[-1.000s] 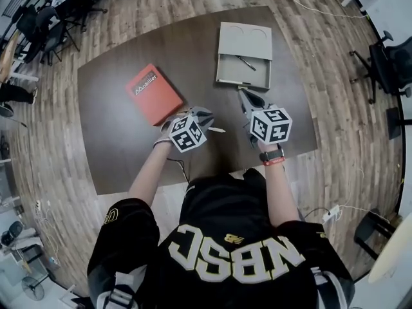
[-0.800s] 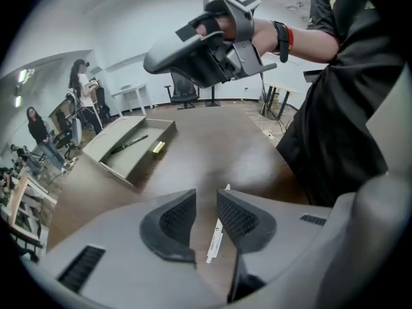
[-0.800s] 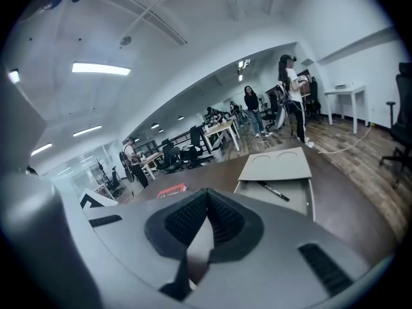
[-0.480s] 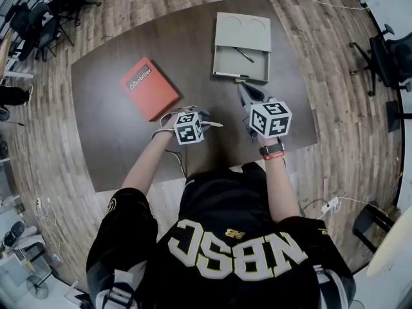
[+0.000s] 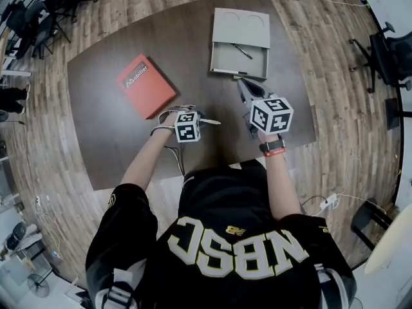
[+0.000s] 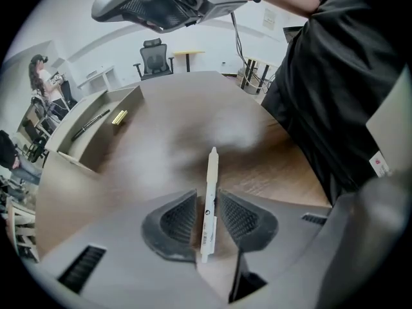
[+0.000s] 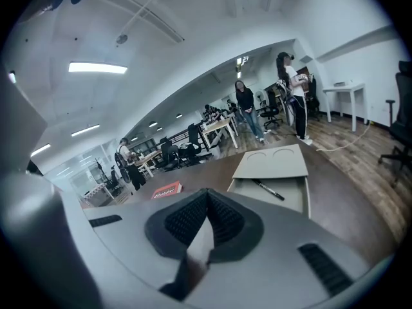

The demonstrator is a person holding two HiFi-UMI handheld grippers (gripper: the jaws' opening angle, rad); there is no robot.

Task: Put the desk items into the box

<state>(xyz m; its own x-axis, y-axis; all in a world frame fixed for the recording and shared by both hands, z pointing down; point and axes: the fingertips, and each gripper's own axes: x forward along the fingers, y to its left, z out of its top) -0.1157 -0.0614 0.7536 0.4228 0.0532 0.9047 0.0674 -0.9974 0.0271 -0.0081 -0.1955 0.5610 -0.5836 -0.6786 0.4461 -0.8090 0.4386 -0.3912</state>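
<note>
A white pen (image 6: pixel 209 198) lies lengthwise between the pads of my left gripper (image 6: pixel 207 195). A thin gap shows beside the pen, so the jaws stand open around it. In the head view the white pen (image 5: pixel 209 121) pokes out to the right of the left gripper (image 5: pixel 201 116). The grey box (image 5: pixel 222 62) sits at the table's far side with its lid (image 5: pixel 241 26) behind it; a black pen (image 5: pixel 243 51) and a small yellow piece (image 6: pixel 119 116) lie inside. My right gripper (image 5: pixel 242 87) hovers just before the box, its pads shut with nothing between them (image 7: pixel 206 195).
A red book (image 5: pixel 145 85) lies on the brown table (image 5: pixel 116 140) to the left of both grippers. Office chairs (image 5: pixel 386 56) stand on the wooden floor at the right, and people stand farther back in the room (image 7: pixel 244 102).
The left gripper has settled low over the white pen, and its jaws now stand on either side of it. The right gripper has barely moved.
</note>
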